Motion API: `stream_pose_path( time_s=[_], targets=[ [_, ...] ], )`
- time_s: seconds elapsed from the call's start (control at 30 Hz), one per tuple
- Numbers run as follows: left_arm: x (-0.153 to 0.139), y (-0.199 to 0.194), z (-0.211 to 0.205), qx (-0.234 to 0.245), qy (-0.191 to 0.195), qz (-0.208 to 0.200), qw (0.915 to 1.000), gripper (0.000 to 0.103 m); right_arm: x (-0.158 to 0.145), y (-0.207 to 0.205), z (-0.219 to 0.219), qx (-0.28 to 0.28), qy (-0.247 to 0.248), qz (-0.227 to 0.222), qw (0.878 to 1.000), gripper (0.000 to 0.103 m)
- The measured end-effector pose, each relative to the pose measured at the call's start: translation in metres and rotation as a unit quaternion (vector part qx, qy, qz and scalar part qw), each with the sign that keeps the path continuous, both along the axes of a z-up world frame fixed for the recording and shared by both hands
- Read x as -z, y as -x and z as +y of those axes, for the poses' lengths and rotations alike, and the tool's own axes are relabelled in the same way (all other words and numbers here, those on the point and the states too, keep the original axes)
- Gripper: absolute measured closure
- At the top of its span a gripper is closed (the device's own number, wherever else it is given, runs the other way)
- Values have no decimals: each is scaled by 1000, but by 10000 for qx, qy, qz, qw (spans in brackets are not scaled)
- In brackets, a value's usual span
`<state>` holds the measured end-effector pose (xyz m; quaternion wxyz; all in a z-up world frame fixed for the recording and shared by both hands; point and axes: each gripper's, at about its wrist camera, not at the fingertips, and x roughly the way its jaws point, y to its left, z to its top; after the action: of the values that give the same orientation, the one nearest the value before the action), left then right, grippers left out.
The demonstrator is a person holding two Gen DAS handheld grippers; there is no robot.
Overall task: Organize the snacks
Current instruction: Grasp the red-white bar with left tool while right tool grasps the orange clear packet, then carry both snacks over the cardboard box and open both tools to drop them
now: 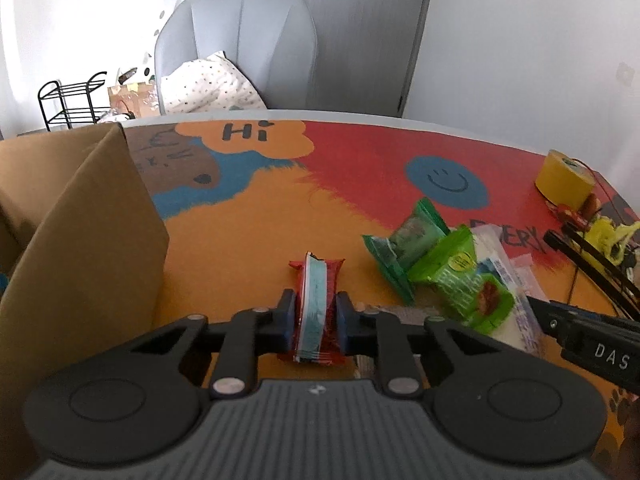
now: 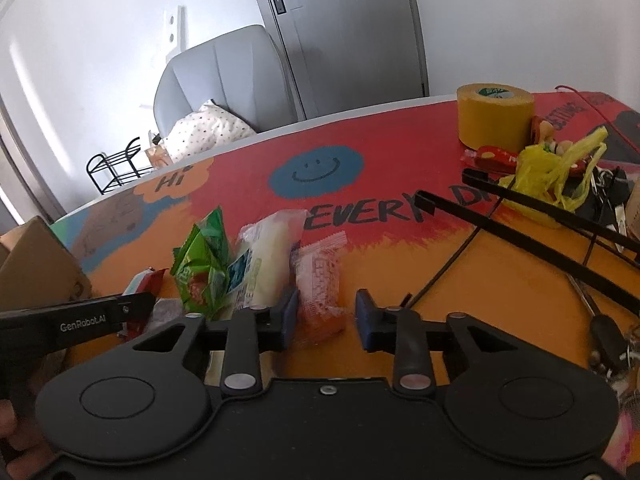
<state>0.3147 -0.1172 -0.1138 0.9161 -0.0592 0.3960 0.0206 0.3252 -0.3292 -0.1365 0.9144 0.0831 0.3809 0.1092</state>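
red snack: on edge on bench, clamped between left tongs | clear packet: on bench between right tongs, left pad touching, right pad apart, jaws narrow | green packs: beside, right | box: left

Cardboard box cut off at left edge, red snack packet half hidden behind left tongs
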Motion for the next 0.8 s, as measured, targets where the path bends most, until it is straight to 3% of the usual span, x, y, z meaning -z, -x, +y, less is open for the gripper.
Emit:
stream_pose_path(
  time_s=[0.33, 0.8],
  targets=[
    [-18, 33, -2, 181, 304, -89, 9993, 84, -19, 37, -7, 76, -165, -168, 9997, 82],
    [-66, 73, 8, 338, 406, -600, 9968, 84, -64, 73, 17, -11, -169, -606, 9980, 82]
  ],
)
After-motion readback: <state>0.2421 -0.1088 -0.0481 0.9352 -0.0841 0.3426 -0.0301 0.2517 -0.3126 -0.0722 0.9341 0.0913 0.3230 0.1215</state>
